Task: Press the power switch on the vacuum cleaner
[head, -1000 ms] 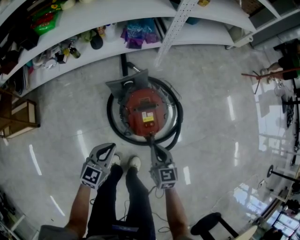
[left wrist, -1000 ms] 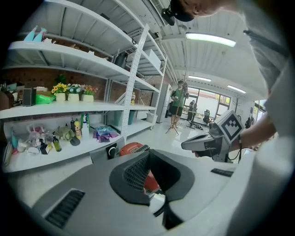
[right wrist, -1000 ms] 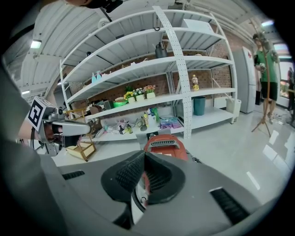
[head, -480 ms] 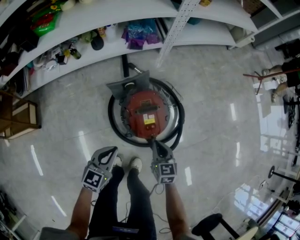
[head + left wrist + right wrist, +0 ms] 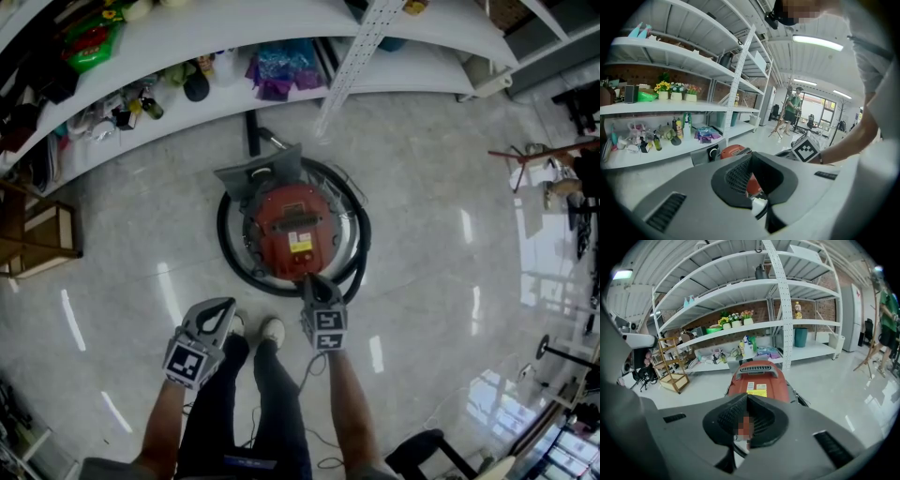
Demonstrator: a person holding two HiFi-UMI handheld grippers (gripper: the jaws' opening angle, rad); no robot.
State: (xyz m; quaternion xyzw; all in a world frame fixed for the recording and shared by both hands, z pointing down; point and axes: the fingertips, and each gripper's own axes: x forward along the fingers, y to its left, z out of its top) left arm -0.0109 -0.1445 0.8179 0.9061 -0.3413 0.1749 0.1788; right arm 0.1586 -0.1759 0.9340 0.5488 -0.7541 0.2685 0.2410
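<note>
Red domed plastic forms the canister vacuum cleaner, which stands on the glossy pale floor ringed by its coiled black hose. The right tongs point at its near edge, and the left tongs hang to the side above a shoe.

Left gripper view: the ridged grey pads are pressed together with nothing between them.

Right gripper view: these are pressed together too, with the vacuum's yellow label just ahead.

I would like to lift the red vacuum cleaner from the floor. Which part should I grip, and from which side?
Probably the slotted red bar at the far end of the vacuum: it looks like a carry handle. Come from above and close across the bar, because the hose coils around the body and blocks the sides.
</note>
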